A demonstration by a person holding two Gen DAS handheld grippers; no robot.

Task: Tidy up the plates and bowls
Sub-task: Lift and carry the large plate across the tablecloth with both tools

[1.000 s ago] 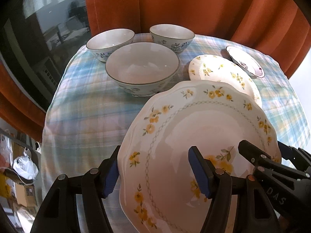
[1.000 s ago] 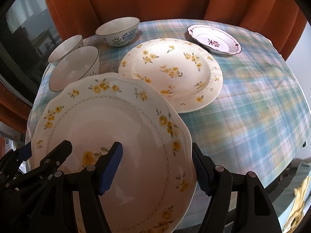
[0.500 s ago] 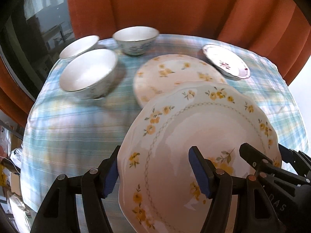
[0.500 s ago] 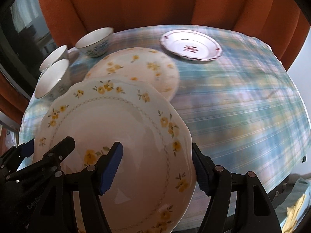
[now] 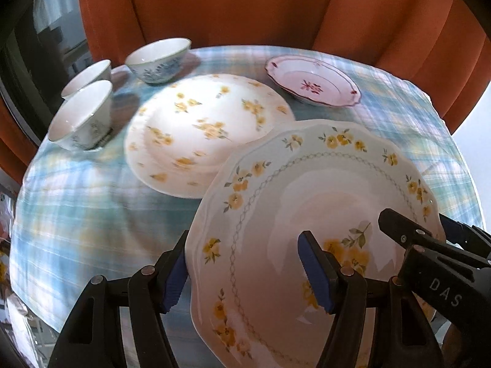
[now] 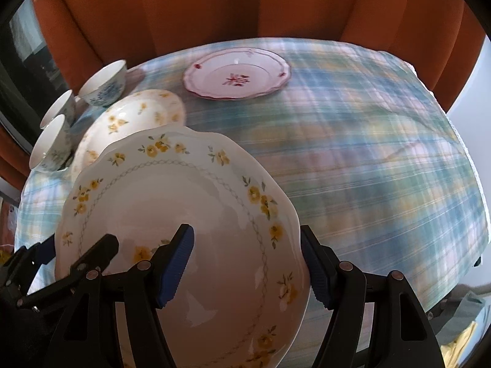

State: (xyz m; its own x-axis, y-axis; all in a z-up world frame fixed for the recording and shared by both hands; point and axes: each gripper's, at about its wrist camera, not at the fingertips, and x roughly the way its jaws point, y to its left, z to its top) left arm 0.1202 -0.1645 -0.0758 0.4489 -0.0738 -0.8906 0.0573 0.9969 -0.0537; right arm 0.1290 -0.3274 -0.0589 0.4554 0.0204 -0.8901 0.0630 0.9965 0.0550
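A large scalloped plate with yellow flowers hangs tilted above the table, carried between both grippers. My left gripper is shut on its left rim, one blue pad on top and one beneath. My right gripper is shut on the right rim the same way, and shows as black fingers at the left wrist view's right edge. On the cloth lie a second yellow-flowered plate and a pink-rimmed plate. Three bowls stand at the far left.
A plaid blue tablecloth covers the round table, and its right half is bare. Orange curtains hang close behind. A dark window is at the left. The cloth's front edge drops away just below the held plate.
Both grippers have carried the large plate to the right across the table. The bowls have slid to the left of both views and the pink-rimmed plate has come nearer the middle. Both grips are unchanged.
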